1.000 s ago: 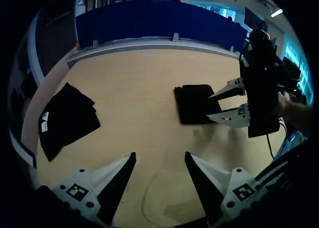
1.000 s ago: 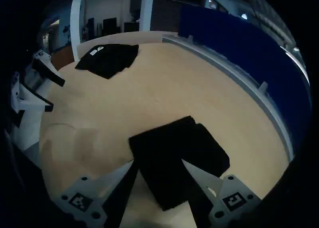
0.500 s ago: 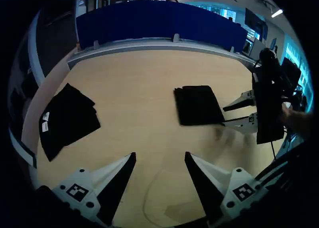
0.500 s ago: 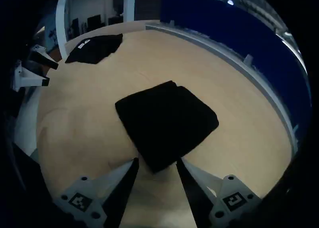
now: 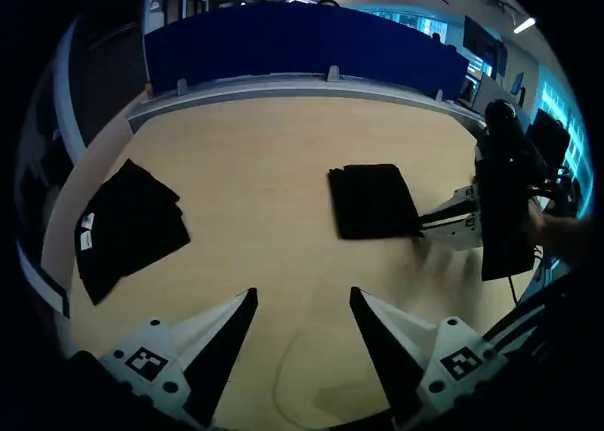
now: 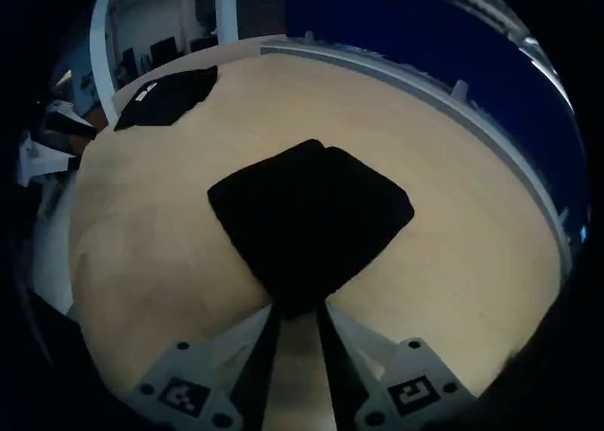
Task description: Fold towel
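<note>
A black towel (image 6: 309, 220), folded into a thick rectangle, lies flat on the light wooden table (image 6: 468, 227). My right gripper (image 6: 298, 310) has its fingers drawn in on the towel's near corner, which fills the gap between the tips. In the left gripper view the same towel (image 5: 374, 201) lies at the centre right. There the right gripper (image 5: 423, 226) meets the towel's right edge, held by a hand (image 5: 559, 231). My left gripper (image 5: 302, 291) hangs open over bare table (image 5: 264, 144), well short of the towel.
A second black cloth (image 5: 124, 227) with white tags lies crumpled at the table's left side, seen far off as a black cloth (image 6: 166, 95) in the right gripper view. A blue partition (image 5: 302, 38) runs along the far edge. Dark equipment stands at the right.
The right gripper pulled back from over the towel to its near corner, and its fingers narrowed from wide open onto that corner. The left gripper stayed still and open.
</note>
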### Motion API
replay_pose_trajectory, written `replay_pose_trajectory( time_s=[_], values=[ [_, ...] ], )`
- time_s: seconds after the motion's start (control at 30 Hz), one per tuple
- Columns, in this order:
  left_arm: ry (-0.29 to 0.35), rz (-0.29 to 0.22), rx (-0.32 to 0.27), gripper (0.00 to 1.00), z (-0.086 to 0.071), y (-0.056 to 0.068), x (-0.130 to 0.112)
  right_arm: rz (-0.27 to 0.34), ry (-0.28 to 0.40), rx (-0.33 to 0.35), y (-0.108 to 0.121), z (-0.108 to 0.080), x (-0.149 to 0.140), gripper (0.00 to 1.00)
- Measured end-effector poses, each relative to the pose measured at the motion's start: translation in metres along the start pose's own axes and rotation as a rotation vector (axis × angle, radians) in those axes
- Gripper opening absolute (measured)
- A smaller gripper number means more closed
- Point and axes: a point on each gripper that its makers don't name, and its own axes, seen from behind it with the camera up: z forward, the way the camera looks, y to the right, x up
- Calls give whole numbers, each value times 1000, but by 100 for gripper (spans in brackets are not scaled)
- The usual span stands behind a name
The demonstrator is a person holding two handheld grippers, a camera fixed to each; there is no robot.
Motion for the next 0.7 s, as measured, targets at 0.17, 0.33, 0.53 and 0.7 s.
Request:
replay_pose_trajectory(
  time_s=[0.17, 0.33, 0.53, 0.7],
  values=[
    [2, 1, 3, 90, -1, -1, -1, 14, 4, 1, 2, 0, -2, 14],
    [0, 4, 3, 90, -1, 0, -2, 11, 17, -5, 6, -4, 0, 10],
    [3, 7, 0, 90, -1, 3, 0, -9, 45, -28, 13, -15, 12, 9],
    [12, 11, 1, 90, 0, 3, 4, -30, 95, -48, 19, -31, 37, 9]
  ],
)
